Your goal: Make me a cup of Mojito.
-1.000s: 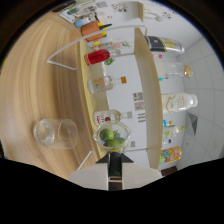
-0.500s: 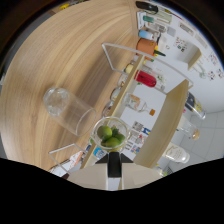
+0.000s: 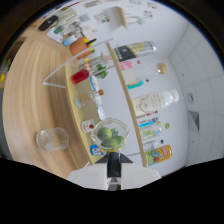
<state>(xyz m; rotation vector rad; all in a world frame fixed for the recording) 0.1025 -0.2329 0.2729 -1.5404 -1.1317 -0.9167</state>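
Glass bowl (image 3: 111,136) of limes (image 3: 106,134) just ahead of fingers (image 3: 114,176); grip state unclear; mouth toward camera.

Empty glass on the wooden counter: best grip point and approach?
Take the empty glass across its side wall, coming in level from the counter side. It looks round, clear and stands alone on the wooden counter, apart from the lime bowl just ahead of the gripper. Its open rim offers little to pinch.
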